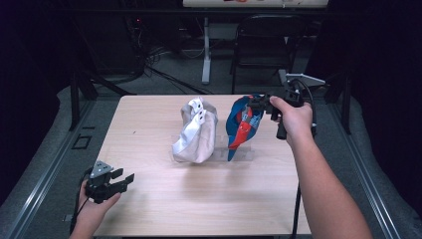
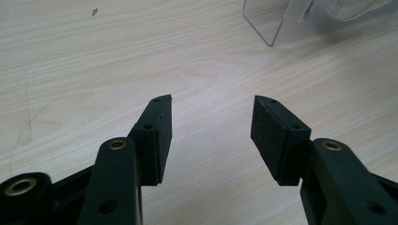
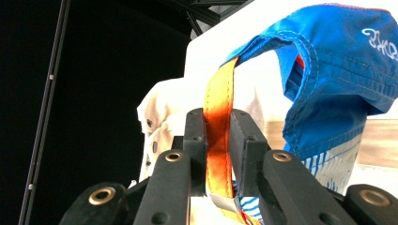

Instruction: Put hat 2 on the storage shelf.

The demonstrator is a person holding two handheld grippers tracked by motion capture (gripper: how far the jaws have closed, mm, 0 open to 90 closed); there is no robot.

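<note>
Blue cap (image 1: 243,124): it stands upright at the right end of the clear stand (image 1: 246,155), mid-table, just beside the white cap (image 1: 195,133); you have it by its orange strap (image 3: 218,136).
Right gripper (image 1: 260,105): your jaws are pressed together on that orange strap, the band running straight up between the pads in the right gripper view. The grip looks centred and firm.
Step in hand: judging by the pinch and the cap's seat on the stand, you are either settling this cap onto its holder or about to take it off; I cannot tell which from here.
Next move: if you are placing it, check that the cap sits square before you part the jaws, then back off along the strap so you don't drag it. If you are lifting, go straight up so the crown clears the stand and doesn't brush its neighbour.
Left gripper (image 1: 113,181): it rests near your front left corner of the table (image 1: 149,209), well apart from both caps, jaws spread with nothing between them, bare wood under the pads (image 2: 162,136).
Holders: the clear stand carries the two caps side by side; one corner of it (image 2: 281,23) shows in the left gripper view, and no further slot can be made out.
Risk: a sideways tug on the strap could tip the light stand.
</note>
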